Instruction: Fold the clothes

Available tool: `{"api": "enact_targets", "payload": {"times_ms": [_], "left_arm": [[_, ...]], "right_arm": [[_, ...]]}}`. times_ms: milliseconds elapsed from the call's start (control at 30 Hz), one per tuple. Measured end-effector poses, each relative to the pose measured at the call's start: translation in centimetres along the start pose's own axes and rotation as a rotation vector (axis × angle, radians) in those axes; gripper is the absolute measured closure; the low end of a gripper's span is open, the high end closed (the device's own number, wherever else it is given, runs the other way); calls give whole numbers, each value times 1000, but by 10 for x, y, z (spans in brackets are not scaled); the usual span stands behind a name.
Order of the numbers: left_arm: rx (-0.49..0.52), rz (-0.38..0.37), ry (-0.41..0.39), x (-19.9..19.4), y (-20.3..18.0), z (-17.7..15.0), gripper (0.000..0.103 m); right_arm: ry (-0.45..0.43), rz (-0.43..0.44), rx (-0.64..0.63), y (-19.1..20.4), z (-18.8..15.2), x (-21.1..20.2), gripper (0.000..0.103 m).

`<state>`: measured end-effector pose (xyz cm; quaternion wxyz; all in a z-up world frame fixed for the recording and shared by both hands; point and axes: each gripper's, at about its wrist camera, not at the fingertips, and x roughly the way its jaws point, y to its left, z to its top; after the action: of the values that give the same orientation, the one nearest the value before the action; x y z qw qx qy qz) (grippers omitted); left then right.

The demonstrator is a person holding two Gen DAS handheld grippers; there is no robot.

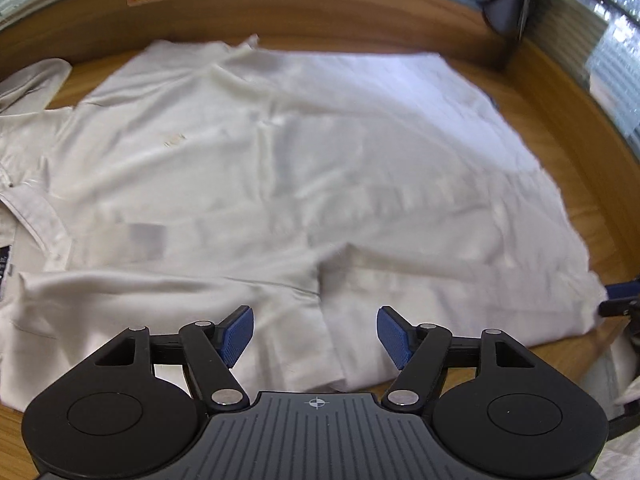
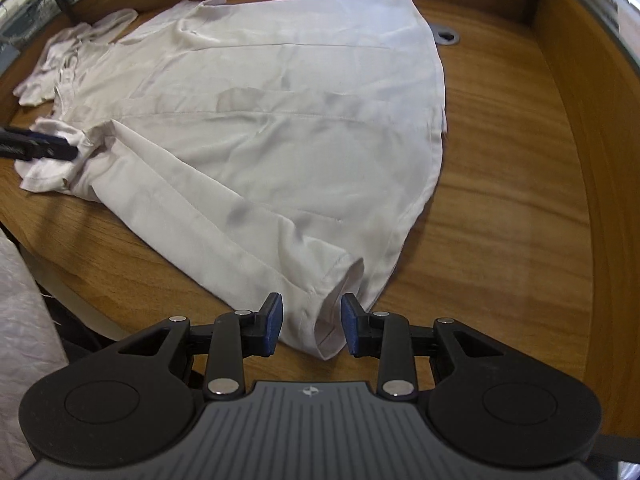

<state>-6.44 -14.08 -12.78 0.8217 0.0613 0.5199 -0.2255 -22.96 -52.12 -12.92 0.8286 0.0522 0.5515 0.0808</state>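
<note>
Shirt point(image 1: 304, 168) (blurred), collar point(image 1: 36, 216) cropped

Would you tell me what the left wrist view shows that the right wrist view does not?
Only the left wrist view: the left gripper, open above the shirt, and the shirt's dark neck label. Only the right wrist view: the right gripper, its pads either side of the sleeve cuff, and a grey cable grommet. Both: the white shirt spread on the wooden table.

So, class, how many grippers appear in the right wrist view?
2. The right gripper fills the bottom edge, its jaws on either side of the shirt cuff. The left gripper pokes in at the left edge, only partly in frame. No others show.
</note>
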Motion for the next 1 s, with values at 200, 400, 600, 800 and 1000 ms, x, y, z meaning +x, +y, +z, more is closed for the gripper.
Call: {"api": "enact_targets", "payload": {"times_ms": [200, 400, 600, 800, 1000], "left_arm": [[-69, 98, -5, 16, -7, 2, 33], [-90, 216, -27, 23, -14, 4, 85], [-49, 256, -101, 6, -14, 15, 95], [-25, 265, -102, 11, 0, 37, 95], [-6, 264, -93, 23, 9, 54, 97]], "right_arm": [[-28, 47, -35, -6, 3, -2, 98], [-97, 30, -55, -19, 22, -12, 100], [-152, -20, -48, -30, 49, -13, 100], [-143, -89, -62, -33, 78, 8, 100], [-130, -136, -70, -41, 107, 24, 100]]}}
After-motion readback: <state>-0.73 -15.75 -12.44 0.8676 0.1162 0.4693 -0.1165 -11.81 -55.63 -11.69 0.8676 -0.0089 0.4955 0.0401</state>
